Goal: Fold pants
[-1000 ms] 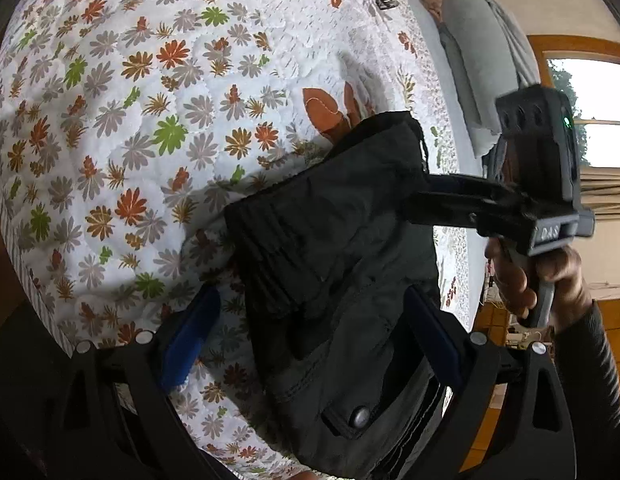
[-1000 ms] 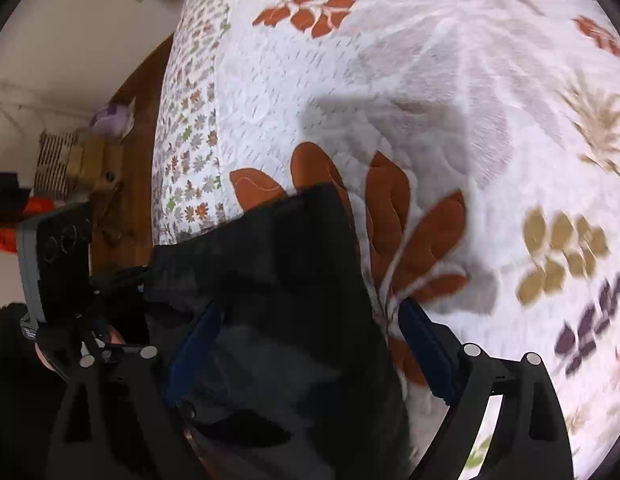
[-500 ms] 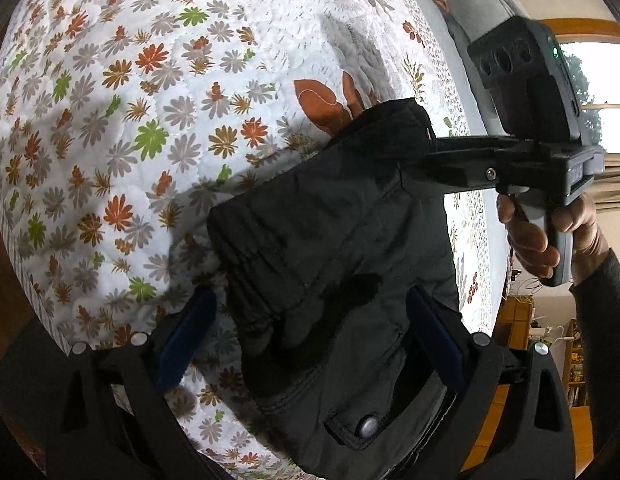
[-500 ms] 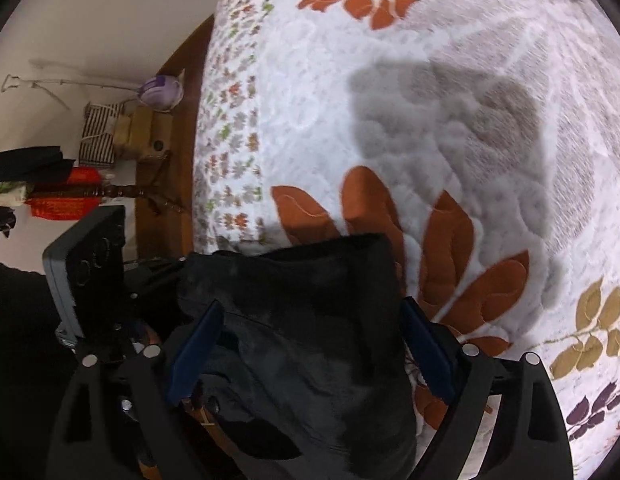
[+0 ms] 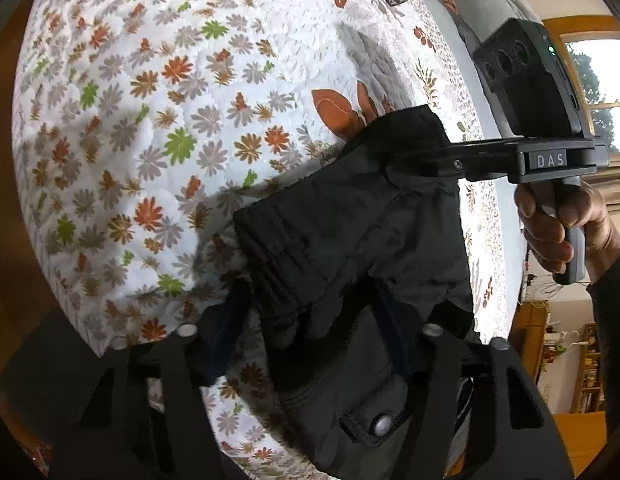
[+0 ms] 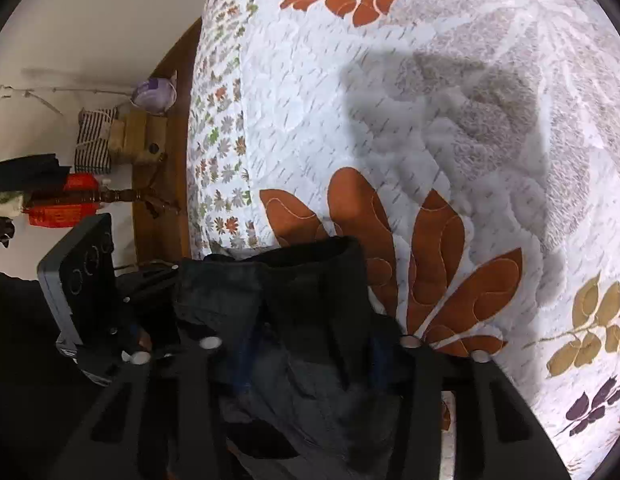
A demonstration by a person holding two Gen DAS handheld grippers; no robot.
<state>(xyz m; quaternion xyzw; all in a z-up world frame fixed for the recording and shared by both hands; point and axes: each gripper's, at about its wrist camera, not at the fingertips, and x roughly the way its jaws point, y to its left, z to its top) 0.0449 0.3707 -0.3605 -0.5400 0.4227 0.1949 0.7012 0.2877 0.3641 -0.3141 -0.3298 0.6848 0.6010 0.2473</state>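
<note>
The dark pants (image 5: 350, 248) lie bunched on the flowery bed cover (image 5: 149, 100). The left claw (image 5: 310, 332) is closing with one end between its jaws. The right claw (image 6: 310, 356) is closing around the other end.

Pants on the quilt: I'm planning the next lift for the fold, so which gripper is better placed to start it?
Neither alone: left gripper and right gripper are both closing with the black pants between their fingers, at opposite ends of the waistband. Probably they lift together.
</note>
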